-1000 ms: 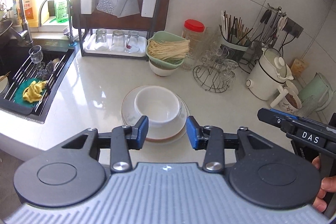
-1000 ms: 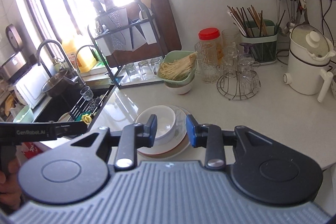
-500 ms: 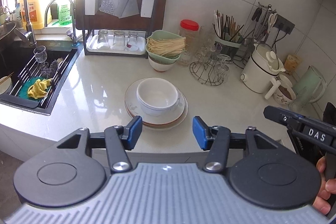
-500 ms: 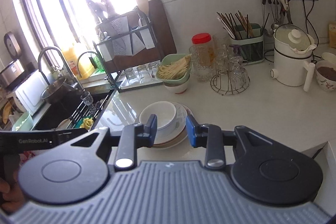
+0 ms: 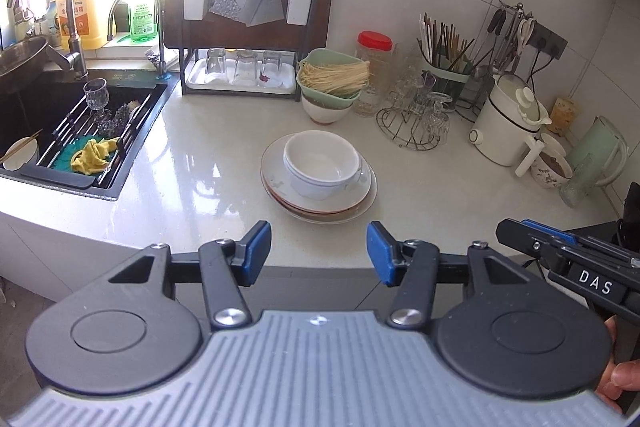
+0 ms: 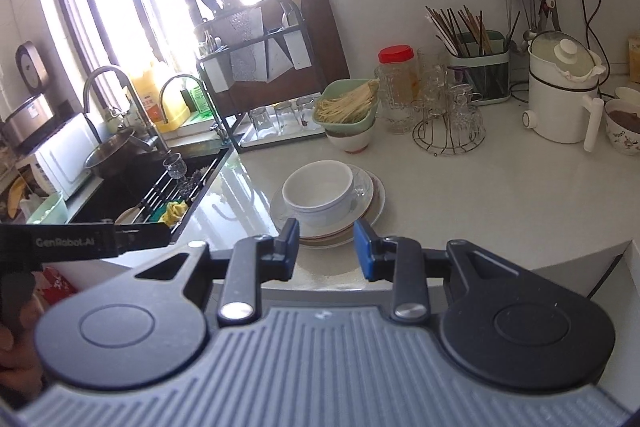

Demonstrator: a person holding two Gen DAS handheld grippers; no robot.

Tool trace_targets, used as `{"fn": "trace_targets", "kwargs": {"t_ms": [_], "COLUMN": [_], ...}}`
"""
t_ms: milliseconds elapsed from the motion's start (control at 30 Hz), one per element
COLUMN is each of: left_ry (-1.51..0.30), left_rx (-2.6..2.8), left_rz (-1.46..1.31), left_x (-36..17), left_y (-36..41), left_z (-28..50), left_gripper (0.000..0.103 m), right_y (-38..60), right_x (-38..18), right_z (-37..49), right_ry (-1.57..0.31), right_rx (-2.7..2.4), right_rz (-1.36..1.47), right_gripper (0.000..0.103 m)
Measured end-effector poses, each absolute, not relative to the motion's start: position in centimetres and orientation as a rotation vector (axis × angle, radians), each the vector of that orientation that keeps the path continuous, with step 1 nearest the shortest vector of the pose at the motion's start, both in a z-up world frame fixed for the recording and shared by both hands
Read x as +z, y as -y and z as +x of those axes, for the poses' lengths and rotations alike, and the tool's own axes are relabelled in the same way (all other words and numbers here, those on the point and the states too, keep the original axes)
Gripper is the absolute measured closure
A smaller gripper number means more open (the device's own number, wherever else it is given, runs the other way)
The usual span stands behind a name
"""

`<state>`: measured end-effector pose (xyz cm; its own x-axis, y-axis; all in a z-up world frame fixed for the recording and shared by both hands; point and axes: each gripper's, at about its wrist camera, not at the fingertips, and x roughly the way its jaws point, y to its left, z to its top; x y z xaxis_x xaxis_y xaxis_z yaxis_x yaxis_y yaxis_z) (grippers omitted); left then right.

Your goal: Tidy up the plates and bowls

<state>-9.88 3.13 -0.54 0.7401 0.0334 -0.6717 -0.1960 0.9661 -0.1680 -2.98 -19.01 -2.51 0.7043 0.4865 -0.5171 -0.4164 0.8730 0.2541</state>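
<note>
Two nested white bowls (image 5: 322, 163) sit on a short stack of plates (image 5: 320, 207) in the middle of the pale counter. My left gripper (image 5: 319, 251) hangs over the counter's front edge, short of the stack, its blue-padded jaws open with nothing between them. In the right wrist view the same bowls (image 6: 320, 187) and plates (image 6: 368, 195) lie just beyond my right gripper (image 6: 326, 251). It stands open with a narrower gap, also holding nothing. One of the right tool's fingers (image 5: 532, 235) shows at the right edge of the left wrist view.
A black sink (image 5: 52, 183) with a rack, a cloth and a glass lies left. Behind the stack stand a green bowl of noodles (image 5: 332, 79), a wire glass stand (image 5: 416, 127), a white kettle (image 5: 508, 123) and a dish rack (image 5: 240, 75).
Both grippers have drawn back from the stack, which now looks farther and smaller. The left jaws have spread wider. The right jaws keep the same gap.
</note>
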Motion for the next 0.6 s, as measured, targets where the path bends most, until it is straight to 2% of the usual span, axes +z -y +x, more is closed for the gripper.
{"fn": "trace_targets", "kwargs": {"t_ms": [267, 367, 433, 467, 500, 600], "left_ry": [-0.697, -0.694, -0.691, -0.694, -0.696, -0.699], "left_rx": [0.142, 0.142, 0.136, 0.142, 0.146, 0.16], "left_rz": [-0.203, -0.22, -0.219, -0.218, -0.215, -0.209], "left_x": [-0.2, -0.1, -0.2, -0.2, -0.3, -0.4], "left_y": [-4.0, -4.4, -4.4, -4.5, -4.5, -4.7], "left_z": [-11.3, -11.5, -11.7, -11.7, -11.7, -11.8], "left_gripper": [0.044, 0.036, 0.029, 0.023, 0.02, 0.01], "right_y": [18.1, 18.0, 17.9, 17.9, 18.0, 17.9], "right_x": [-2.4, -2.2, -2.2, -2.2, -2.3, -2.5], "right_z": [-4.4, -4.6, -4.5, -4.4, -4.4, -4.2], "right_ry": [-0.575, -0.561, -0.558, -0.555, -0.552, -0.56], "right_rx": [0.525, 0.517, 0.504, 0.497, 0.489, 0.46], "right_rz": [0.103, 0.107, 0.105, 0.109, 0.114, 0.095], "right_gripper": [0.069, 0.069, 0.048, 0.028, 0.016, 0.015]}}
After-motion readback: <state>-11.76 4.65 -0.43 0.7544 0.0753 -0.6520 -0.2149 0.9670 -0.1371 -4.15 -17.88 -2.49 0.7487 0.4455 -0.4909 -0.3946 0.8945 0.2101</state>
